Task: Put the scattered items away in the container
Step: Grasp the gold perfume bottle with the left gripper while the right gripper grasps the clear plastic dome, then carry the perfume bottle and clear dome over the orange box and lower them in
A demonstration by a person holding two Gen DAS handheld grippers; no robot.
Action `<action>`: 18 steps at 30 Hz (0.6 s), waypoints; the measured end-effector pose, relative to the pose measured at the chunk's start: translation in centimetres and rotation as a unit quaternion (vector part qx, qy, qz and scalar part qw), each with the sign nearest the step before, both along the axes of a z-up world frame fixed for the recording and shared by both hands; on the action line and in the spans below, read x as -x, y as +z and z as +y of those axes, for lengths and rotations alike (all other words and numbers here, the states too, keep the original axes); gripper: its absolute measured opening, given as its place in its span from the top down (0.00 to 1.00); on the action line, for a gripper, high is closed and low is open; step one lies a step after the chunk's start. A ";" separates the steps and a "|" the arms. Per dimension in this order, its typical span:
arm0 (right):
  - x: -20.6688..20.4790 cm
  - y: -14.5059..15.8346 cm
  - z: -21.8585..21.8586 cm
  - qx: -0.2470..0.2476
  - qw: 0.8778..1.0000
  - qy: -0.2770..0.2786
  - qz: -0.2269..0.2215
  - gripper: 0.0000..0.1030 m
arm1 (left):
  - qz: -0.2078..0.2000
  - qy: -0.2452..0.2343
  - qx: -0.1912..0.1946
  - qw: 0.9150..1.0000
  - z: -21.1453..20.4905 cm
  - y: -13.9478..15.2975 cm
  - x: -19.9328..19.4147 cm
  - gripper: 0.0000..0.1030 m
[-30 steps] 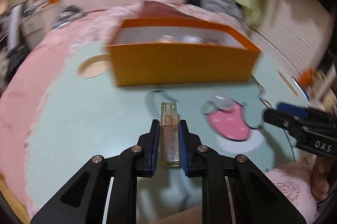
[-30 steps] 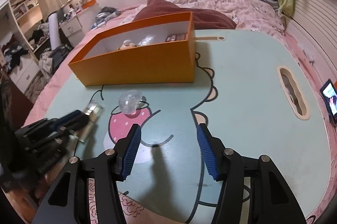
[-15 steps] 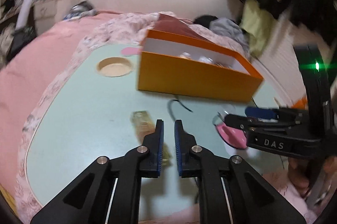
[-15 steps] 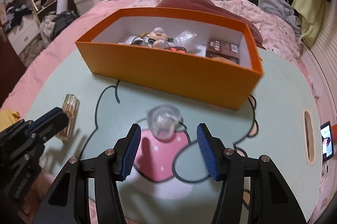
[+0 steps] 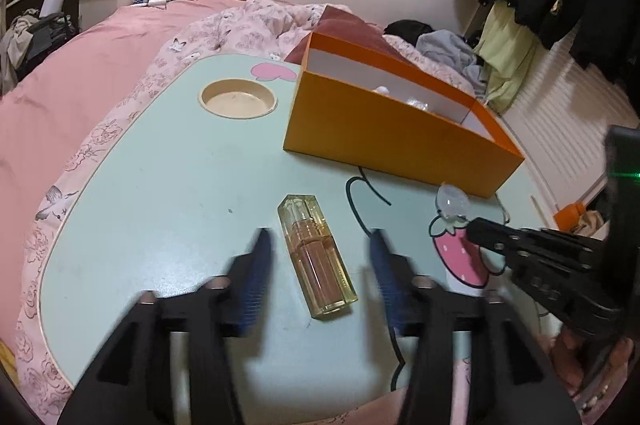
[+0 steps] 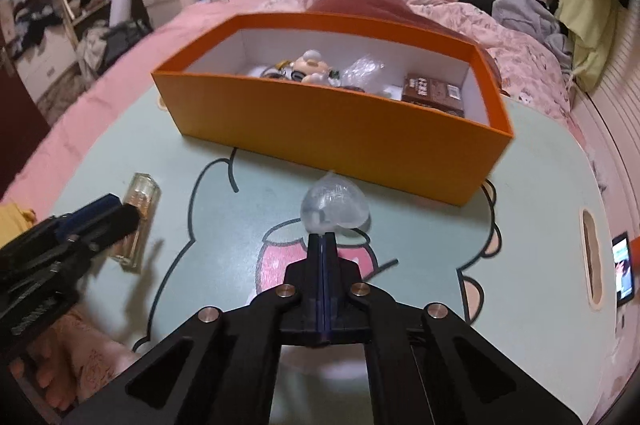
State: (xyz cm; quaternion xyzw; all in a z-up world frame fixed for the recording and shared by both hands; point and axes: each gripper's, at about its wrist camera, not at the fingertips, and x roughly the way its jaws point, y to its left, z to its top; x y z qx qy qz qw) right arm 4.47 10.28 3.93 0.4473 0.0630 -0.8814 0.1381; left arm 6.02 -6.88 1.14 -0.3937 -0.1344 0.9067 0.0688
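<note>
In the left wrist view no writing can be read: the perfume bottle (image 5: 317, 257) carries no legible label, and the orange box (image 5: 394, 141) shows a plain side. The left gripper (image 5: 318, 267) points down at a slant over the pale green table (image 5: 160, 193), its blue-padded jaws blurred and opening, standing well apart on either side of the bottle without touching it; the bottle lies flat on the table between them, cap end toward the box. To the right, the right gripper (image 5: 472, 225) reaches in with its tip at a clear plastic piece (image 5: 452, 203) beside the printed strawberry (image 5: 460, 257), close to the box's near wall. A round wooden recess (image 5: 239, 99) sits in the table farther back. In the right wrist view the brown packet (image 6: 434, 93) inside the box bears print too small to read, and faint lettering on the left gripper's body cannot be made out either. The right gripper (image 6: 323, 237) tilts steeply downward, its jaws pressed fully together with the tips at the near edge of the clear plastic piece (image 6: 334, 207); whether they pinch a bit of it I cannot tell. That piece rests on the table just in front of the orange box (image 6: 332, 129), which holds a small figurine (image 6: 312, 65) and a crumpled clear wrapper (image 6: 362, 67). The left gripper (image 6: 116, 213) lies at the left over the perfume bottle (image 6: 138, 221). A phone (image 6: 622, 273) glows at the right edge.
</note>
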 end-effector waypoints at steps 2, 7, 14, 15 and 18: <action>-0.3 0.1 0.1 0.006 1.000 0.003 -0.001 0.99 | -0.004 -0.002 0.017 1.000 0.6 0.0 0.2 0.42; -0.3 0.1 0.2 0.011 1.000 0.002 -0.001 0.99 | -0.013 -0.010 0.072 0.997 2.2 -0.3 0.7 0.78; -0.4 0.8 1.4 0.045 0.999 -0.007 0.010 0.66 | 0.001 -0.025 0.046 0.999 1.7 -0.4 0.4 0.82; -0.3 0.8 1.4 0.047 0.999 -0.009 0.010 0.64 | 0.009 -0.025 0.041 0.999 1.6 -0.2 0.2 0.82; 0.3 0.8 0.9 0.032 0.999 -0.010 0.013 0.64 | 0.039 -0.031 0.028 0.998 1.3 0.7 -0.8 0.82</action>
